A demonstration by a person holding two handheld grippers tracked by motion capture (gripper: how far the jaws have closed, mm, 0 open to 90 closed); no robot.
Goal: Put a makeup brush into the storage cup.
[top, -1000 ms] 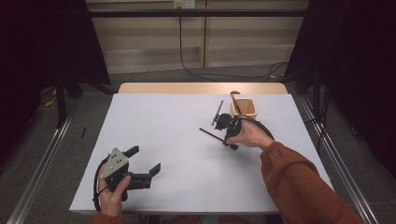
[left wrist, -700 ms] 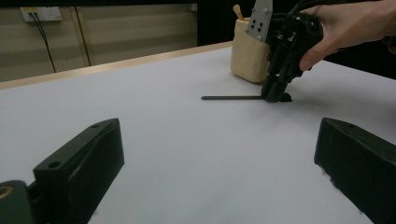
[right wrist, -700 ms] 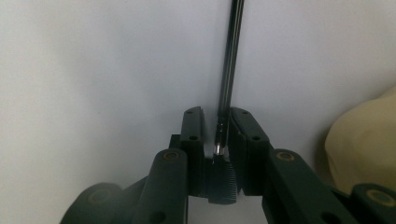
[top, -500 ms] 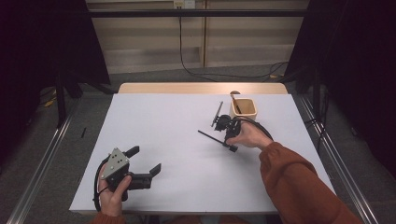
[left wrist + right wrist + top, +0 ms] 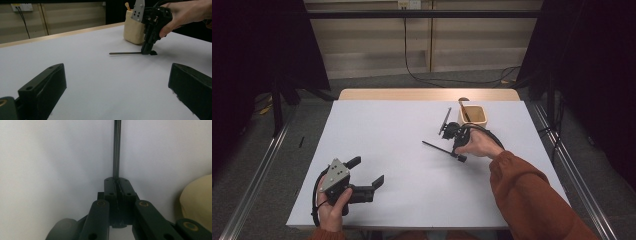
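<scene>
Rod (image 5: 116,147), thin and dark, is clamped at one end between the closed fingers (image 5: 110,188) of the right gripper (image 5: 455,141), which a hand (image 5: 477,144) holds just beside the cream cup (image 5: 472,115). From the grip it runs away from the cup, its free end (image 5: 424,142) pointing toward the middle of the surface (image 5: 402,125). In the left gripper view the rod lies level and very close to the surface; whether it touches cannot be told.

Well apart from the cup, toward the near left corner, the left gripper (image 5: 362,176) rests low in the other hand (image 5: 332,210) with its fingers (image 5: 42,90) spread wide and nothing between them.

Something pale and stick-like (image 5: 463,107) stands in the cup; its kind is hard to make out. The rod's held end is hidden inside the fingers, and the cup is cut off at the edge of the right gripper view.

White sheeting covers the surface, with a wooden edge (image 5: 427,94) behind the cup. Beyond it hang dark curtains (image 5: 272,45) before a pale wall (image 5: 377,40), and a cable (image 5: 432,80) trails on the floor.
</scene>
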